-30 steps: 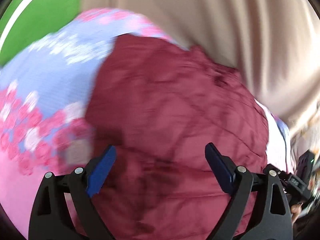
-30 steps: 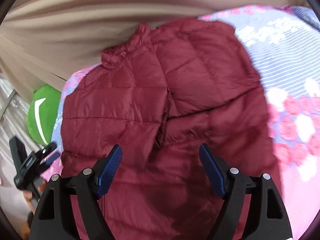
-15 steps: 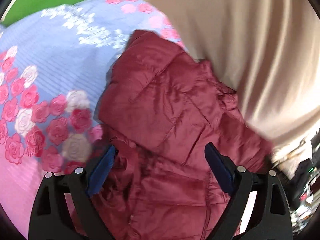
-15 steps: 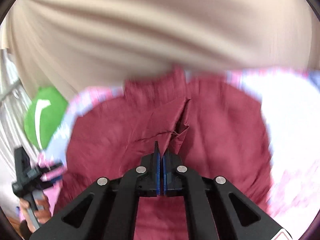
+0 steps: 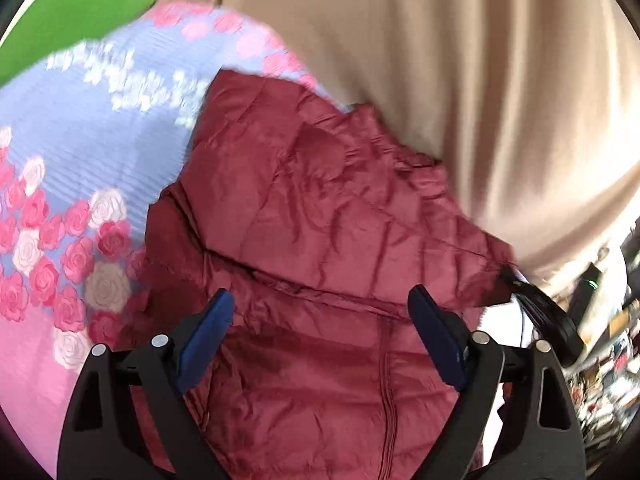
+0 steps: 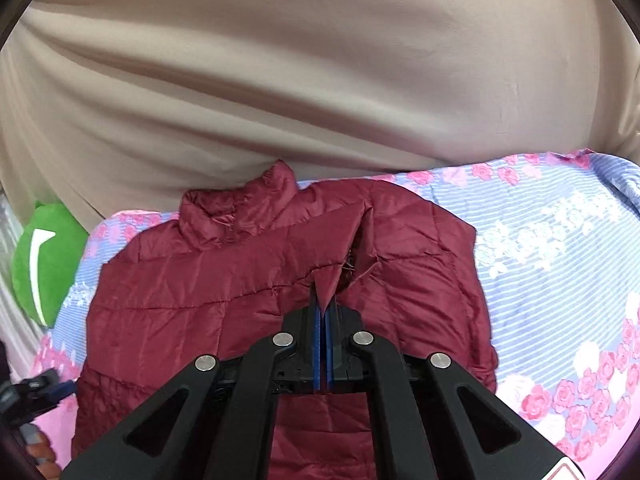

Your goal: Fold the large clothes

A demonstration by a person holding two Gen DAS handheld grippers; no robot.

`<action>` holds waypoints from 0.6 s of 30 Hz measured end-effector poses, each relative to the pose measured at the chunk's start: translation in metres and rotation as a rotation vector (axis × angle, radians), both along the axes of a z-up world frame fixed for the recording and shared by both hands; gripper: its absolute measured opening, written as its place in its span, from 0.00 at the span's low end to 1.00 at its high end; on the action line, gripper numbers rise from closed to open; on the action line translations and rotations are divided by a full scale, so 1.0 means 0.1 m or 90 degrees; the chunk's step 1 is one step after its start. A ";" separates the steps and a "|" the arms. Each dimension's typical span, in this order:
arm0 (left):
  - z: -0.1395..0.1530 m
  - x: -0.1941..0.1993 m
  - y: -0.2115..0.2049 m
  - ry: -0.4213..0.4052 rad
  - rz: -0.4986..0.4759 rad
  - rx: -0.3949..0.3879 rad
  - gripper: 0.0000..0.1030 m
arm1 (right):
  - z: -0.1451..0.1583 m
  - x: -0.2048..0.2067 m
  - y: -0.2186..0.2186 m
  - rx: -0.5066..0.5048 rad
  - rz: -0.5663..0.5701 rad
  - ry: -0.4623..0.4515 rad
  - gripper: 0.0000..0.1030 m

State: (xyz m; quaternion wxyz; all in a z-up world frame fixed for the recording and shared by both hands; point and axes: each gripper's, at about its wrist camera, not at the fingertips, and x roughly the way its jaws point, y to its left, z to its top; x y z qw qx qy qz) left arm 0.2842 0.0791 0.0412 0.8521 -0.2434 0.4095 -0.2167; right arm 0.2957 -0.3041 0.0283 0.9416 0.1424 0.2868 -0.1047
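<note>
The dark red quilted puffer jacket (image 6: 248, 292) is lying spread on the bed, its stand-up collar toward the beige curtain (image 6: 320, 80). Folding is only starting, I judge: one edge near the middle is being pinched up into a peak, while most of the jacket is lying unfolded. The right claw (image 6: 323, 316) is clenched on that thin, glossy, stitched shell fabric. The left claw (image 5: 320, 320) is hovering released over the crinkled hem side, nothing between its blue pads. The lilac-and-pink rose-print bedsheet (image 6: 560, 260) is lying smooth beneath; a green plush cushion (image 6: 44, 264) is sitting at the bed's edge.
</note>
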 end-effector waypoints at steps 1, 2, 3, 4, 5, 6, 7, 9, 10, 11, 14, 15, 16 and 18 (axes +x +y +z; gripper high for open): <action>-0.07 0.04 -0.02 0.016 -0.007 -0.019 0.83 | 0.02 0.01 0.03 -0.003 0.006 -0.005 0.02; -0.13 0.12 -0.06 0.025 -0.011 -0.017 0.83 | 0.06 -0.01 0.07 -0.010 0.014 -0.012 0.02; -0.15 0.18 -0.08 0.022 0.000 0.004 0.80 | 0.09 -0.02 0.08 -0.017 0.018 -0.019 0.02; -0.19 0.22 -0.08 0.017 0.025 0.041 0.70 | 0.10 -0.03 0.09 -0.022 0.020 -0.024 0.02; -0.25 0.28 -0.05 0.018 0.056 0.079 0.62 | 0.12 -0.06 0.07 -0.024 0.019 -0.032 0.02; -0.31 0.35 0.01 0.024 0.080 0.092 0.58 | 0.11 -0.07 0.03 -0.021 0.015 -0.034 0.02; -0.34 0.39 0.06 0.033 0.098 0.095 0.52 | 0.09 -0.08 -0.02 -0.018 0.006 -0.031 0.02; -0.45 0.48 0.23 0.044 0.145 0.107 0.45 | -0.10 -0.03 -0.19 -0.012 -0.024 -0.001 0.02; -0.51 0.54 0.29 0.049 0.163 0.129 0.39 | -0.29 0.06 -0.30 -0.015 -0.045 0.042 0.02; -0.57 0.57 0.32 0.050 0.166 0.136 0.33 | -0.46 0.15 -0.38 -0.009 -0.049 0.082 0.02; -0.58 0.54 0.29 0.030 0.159 0.155 0.32 | -0.78 0.24 -0.41 -0.010 -0.035 0.115 0.01; -0.57 0.52 0.25 0.023 0.156 0.175 0.32 | -0.75 0.23 -0.37 -0.027 -0.037 0.117 0.01; -0.57 0.52 0.22 0.018 0.156 0.188 0.32 | -0.70 0.21 -0.34 -0.034 -0.044 0.117 0.02; -0.58 0.50 0.16 0.006 0.160 0.207 0.32 | -0.52 0.04 -0.32 -0.027 -0.066 0.077 0.03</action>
